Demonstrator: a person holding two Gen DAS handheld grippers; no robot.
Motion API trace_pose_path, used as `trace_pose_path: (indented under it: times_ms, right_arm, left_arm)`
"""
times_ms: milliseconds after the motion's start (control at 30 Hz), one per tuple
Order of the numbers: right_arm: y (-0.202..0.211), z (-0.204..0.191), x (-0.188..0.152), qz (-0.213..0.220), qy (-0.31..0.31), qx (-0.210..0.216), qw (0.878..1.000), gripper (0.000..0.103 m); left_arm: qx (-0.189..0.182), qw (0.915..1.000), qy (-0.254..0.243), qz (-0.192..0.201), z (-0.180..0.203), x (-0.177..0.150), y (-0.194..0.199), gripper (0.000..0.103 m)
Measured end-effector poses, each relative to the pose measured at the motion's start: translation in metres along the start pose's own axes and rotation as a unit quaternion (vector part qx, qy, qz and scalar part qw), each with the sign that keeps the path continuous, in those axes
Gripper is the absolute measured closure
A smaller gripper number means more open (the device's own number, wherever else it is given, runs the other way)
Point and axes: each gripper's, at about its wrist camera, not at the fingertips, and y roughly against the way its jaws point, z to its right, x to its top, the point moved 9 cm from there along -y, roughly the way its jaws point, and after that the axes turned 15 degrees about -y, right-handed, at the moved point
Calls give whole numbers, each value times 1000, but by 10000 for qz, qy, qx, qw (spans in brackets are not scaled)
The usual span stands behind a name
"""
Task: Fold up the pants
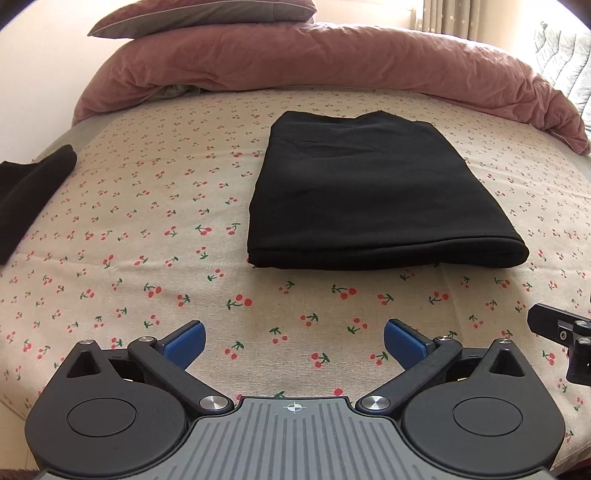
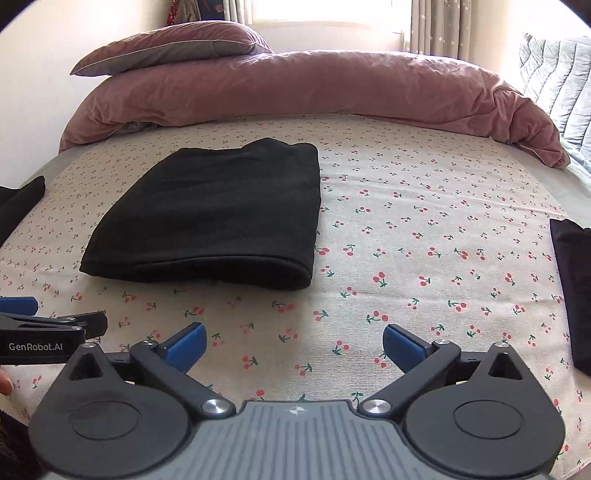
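The black pants [image 1: 373, 192] lie folded into a neat rectangle on the cherry-print bedsheet [image 1: 147, 236], fold edge toward me. In the left wrist view my left gripper [image 1: 294, 341] hovers over bare sheet short of that edge, blue pads wide apart, nothing between them. The right wrist view shows the same pants [image 2: 218, 214] to the upper left. My right gripper [image 2: 294, 341] is open over bare sheet, holding nothing. Part of the right gripper [image 1: 565, 339] shows at the left view's right edge; the left gripper [image 2: 48, 332] shows at the right view's left edge.
A pink duvet [image 1: 332, 59] and a pillow [image 1: 207, 14] are heaped along the bed's far side. Another black garment [image 1: 29, 188] lies at the left edge of the bed, and a dark one [image 2: 572, 295] at the right. A quilted grey cover [image 2: 557, 81] is far right.
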Motion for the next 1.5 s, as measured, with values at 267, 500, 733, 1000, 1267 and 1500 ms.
trace_pose_path:
  times_ms: [267, 500, 733, 1000, 1267, 1500]
  right_arm:
    - [-13, 6, -8, -114, -69, -183, 9997, 1]
    - [-13, 5, -9, -110, -116, -192, 9997, 1]
    - [-16, 7, -10, -145, -101, -201, 9996, 1]
    - [-16, 7, -10, -138, -69, -199, 9997, 1]
    - [-16, 7, -10, -131, -64, -197, 9997, 1]
    - [-16, 7, -11, -154, -62, -199, 9997, 1]
  left_arm:
    - [-24, 9999, -105, -66, 11, -3, -5, 0]
    - [-57, 9998, -138, -111, 12, -5, -8, 0]
    - [-82, 9997, -158, -142, 12, -7, -8, 0]
    - [-82, 9997, -179, -147, 12, -7, -9, 0]
    - [-93, 9997, -163, -145, 13, -8, -9, 0]
    - [-94, 9997, -161, -149, 13, -9, -9, 0]
